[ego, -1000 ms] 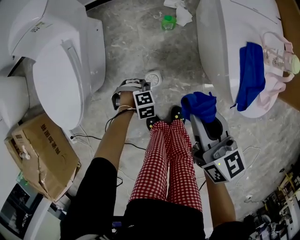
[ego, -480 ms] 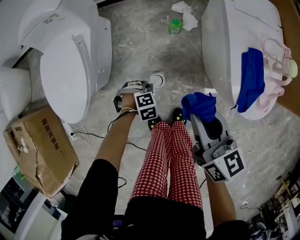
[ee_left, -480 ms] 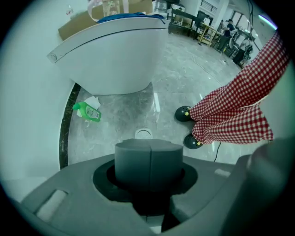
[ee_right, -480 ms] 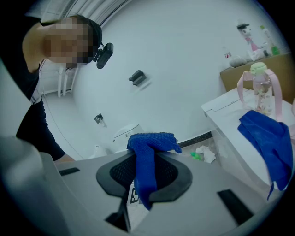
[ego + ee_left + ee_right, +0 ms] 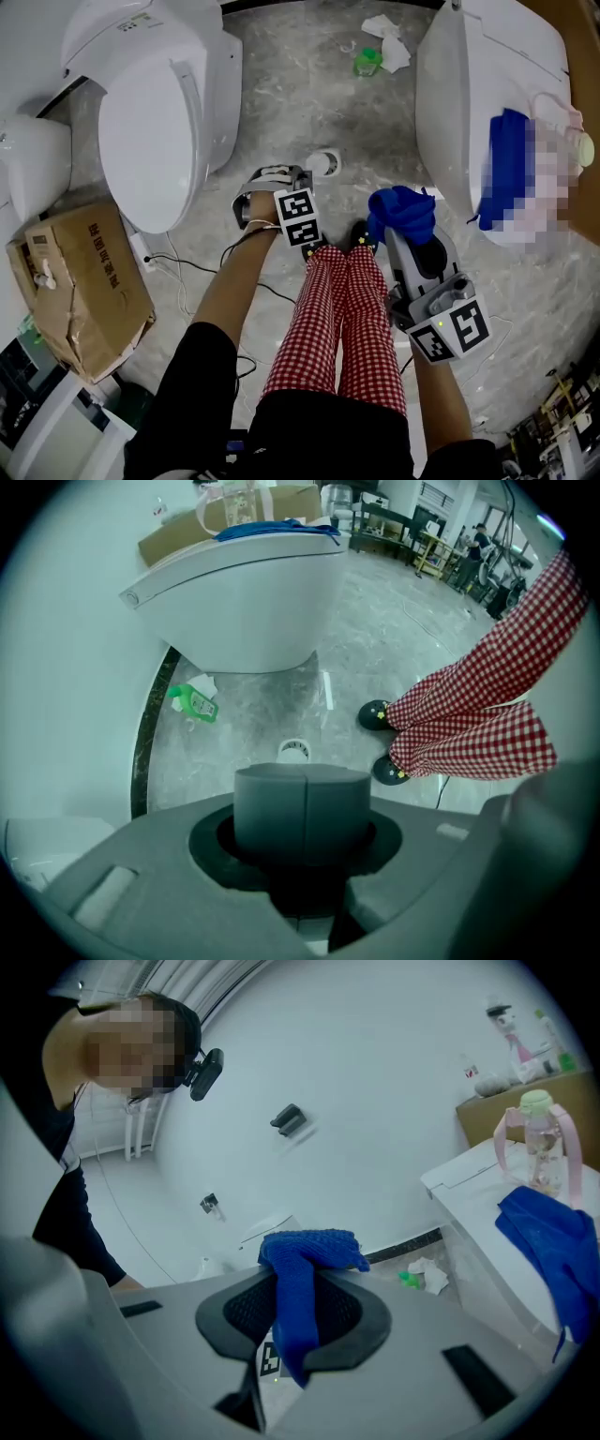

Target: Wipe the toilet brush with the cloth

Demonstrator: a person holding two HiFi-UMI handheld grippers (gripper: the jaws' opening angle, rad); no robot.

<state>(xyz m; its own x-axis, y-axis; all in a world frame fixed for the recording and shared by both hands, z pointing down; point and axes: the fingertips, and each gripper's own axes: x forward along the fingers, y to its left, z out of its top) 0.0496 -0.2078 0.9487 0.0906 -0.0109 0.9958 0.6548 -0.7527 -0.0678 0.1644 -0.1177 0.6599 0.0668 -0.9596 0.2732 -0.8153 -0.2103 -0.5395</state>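
My left gripper point(image 5: 272, 180) points straight down at the floor beside the person's feet. In the left gripper view its jaws point(image 5: 305, 822) are shut round a grey cylinder point(image 5: 302, 803), which looks like the top of the toilet brush's handle; the rest of the brush is hidden below it. A small white round holder point(image 5: 323, 161) stands on the floor just beyond. My right gripper point(image 5: 405, 223) is shut on a bunched blue cloth point(image 5: 401, 208), which drapes over the jaws point(image 5: 298, 1307) in the right gripper view.
A white toilet point(image 5: 155, 103) stands at left and another point(image 5: 459, 103) at right, with a second blue cloth point(image 5: 502, 159) on it. Legs in red check trousers point(image 5: 342, 319) are between the grippers. A cardboard box point(image 5: 80, 281), floor cables point(image 5: 178, 267) and a green bottle point(image 5: 367, 62) lie about.
Both grippers have risen a little, the left one with the grey cylinder still in it. The head view has shifted slightly. Both grips look unchanged.
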